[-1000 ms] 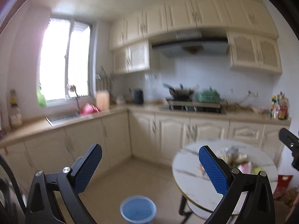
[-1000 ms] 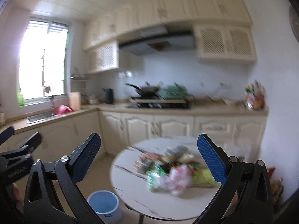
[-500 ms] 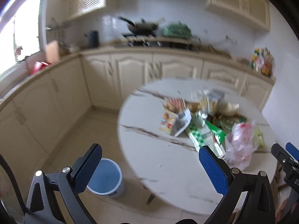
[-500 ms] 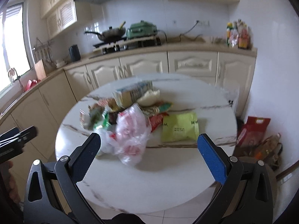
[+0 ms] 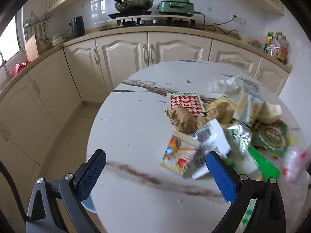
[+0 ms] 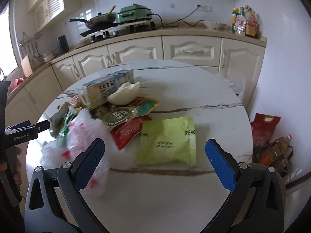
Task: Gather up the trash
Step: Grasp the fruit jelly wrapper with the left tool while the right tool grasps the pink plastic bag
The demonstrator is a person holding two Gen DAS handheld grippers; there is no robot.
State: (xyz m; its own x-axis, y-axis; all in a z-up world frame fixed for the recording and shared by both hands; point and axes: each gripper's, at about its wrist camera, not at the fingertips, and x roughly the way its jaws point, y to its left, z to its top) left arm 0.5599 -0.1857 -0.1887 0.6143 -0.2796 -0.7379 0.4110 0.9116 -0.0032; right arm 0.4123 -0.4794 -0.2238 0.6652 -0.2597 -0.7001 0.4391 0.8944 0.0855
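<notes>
Right wrist view: nothing is being held; right gripper and left gripper are being kept spread. Wrappers are lying uncollected on the round marble table, at 11 o'clock.

we see a daylit kitchen: cream cabinets run along white tiled walls under a tan worktop, with a gas hob, a frying pan and a green cooker. a round marble counter fills the foreground; a window glows left.
</notes>
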